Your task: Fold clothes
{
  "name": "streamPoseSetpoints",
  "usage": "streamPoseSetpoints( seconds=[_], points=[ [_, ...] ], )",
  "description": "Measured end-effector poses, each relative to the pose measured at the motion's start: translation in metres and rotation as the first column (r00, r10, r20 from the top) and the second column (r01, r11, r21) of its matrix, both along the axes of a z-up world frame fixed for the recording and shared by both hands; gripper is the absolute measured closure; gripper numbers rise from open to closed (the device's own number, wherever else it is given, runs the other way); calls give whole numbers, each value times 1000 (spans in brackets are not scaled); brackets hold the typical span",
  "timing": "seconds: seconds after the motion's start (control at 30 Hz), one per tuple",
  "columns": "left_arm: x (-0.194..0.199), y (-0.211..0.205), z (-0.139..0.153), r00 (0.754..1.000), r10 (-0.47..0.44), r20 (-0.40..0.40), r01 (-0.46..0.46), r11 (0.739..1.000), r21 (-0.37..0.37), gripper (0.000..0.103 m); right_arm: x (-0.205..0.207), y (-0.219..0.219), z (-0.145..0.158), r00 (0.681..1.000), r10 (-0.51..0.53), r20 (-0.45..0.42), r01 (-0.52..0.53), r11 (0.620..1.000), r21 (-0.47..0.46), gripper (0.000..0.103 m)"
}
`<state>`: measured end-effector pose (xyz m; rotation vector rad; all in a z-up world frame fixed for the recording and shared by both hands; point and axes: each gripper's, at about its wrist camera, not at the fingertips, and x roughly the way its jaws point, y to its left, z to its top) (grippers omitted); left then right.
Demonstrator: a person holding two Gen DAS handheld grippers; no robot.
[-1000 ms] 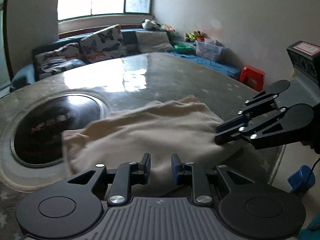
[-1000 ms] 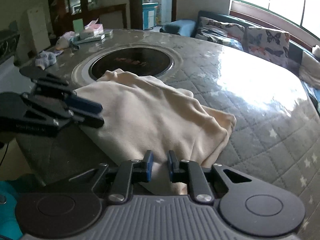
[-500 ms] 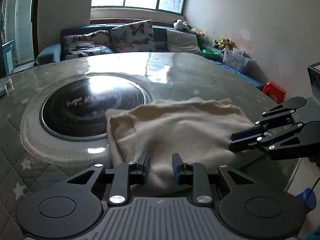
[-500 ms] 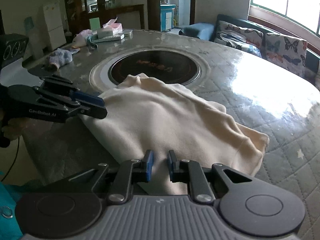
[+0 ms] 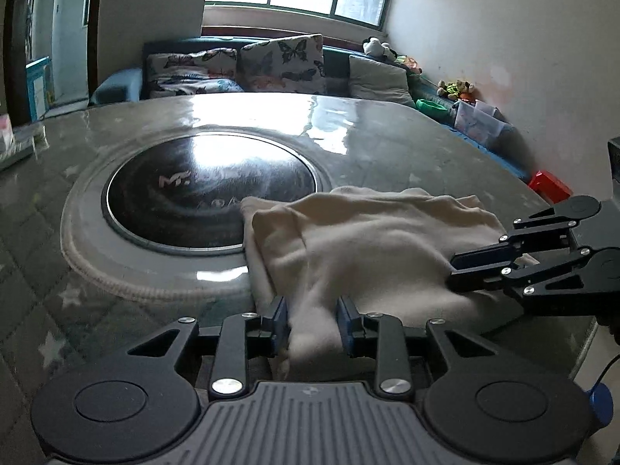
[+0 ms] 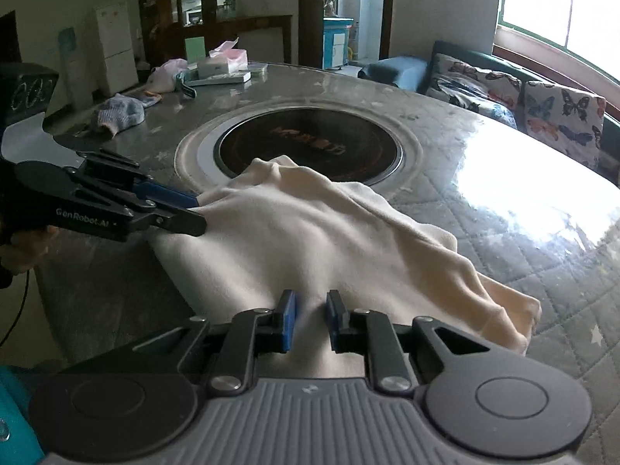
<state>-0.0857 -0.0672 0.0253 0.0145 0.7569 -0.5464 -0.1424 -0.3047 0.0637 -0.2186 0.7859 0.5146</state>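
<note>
Leftmost, on the quilted table: dark glossy round inset, ringed in pale grey, sunk into the top. Just to its right, spread over the near edge of the table: cream garment, loosely rumpled, its far corner lapping onto the rim of the inset, its near hem drawn toward both tools.

At the left end of that hem: left gripper, pointing down onto the cloth, jaws a modest way apart and just now opening, yet with a bunched fold of the garment filling the gap and touching both blue pads; still pinched, as far as can be told through the blur.

Further right, at the other end of the hem: right gripper, jaws nearly closed, a thin fold of the same garment nipped between the pads; seen from the left wrist, tips pressed together on the cloth's edge. Beyond, along the window wall: butterfly cushions.
</note>
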Motion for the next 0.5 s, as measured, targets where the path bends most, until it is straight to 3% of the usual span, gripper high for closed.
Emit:
streamPoseSetpoints(
  seconds=[0.3, 0.5],
  points=[
    [-20, 0, 9, 997, -71, -16, 71, 997, 24, 71, -22, -10, 6, 999, 49, -22, -50, 999, -13, 86],
    [-3, -7, 30, 996, -76, 40, 75, 997, 8, 71, -14, -27, 21, 999, -33, -25, 35, 997, 70, 86]
  ],
)
